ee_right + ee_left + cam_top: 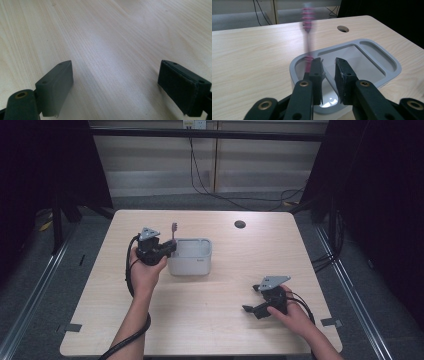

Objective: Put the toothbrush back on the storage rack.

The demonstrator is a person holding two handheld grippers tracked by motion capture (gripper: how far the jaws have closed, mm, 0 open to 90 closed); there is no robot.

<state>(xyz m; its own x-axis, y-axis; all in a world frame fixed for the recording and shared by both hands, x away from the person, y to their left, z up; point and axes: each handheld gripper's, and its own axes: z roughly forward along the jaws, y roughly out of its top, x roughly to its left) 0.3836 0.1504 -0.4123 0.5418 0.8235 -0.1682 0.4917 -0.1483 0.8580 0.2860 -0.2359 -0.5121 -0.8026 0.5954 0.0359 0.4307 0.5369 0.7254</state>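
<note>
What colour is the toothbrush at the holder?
Pink toothbrush, clearest in the left gripper view.

One pink toothbrush (174, 231), one grey holder (191, 256), one table (225, 320) and two grippers, left (167, 248) and right (250, 298).

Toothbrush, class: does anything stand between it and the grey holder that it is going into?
Nothing visible does. The pink toothbrush stands upright at the left end of the grey holder. Its lower end passes behind a jaw of the left gripper and seems already inside the rim. The compartments look empty.
</note>
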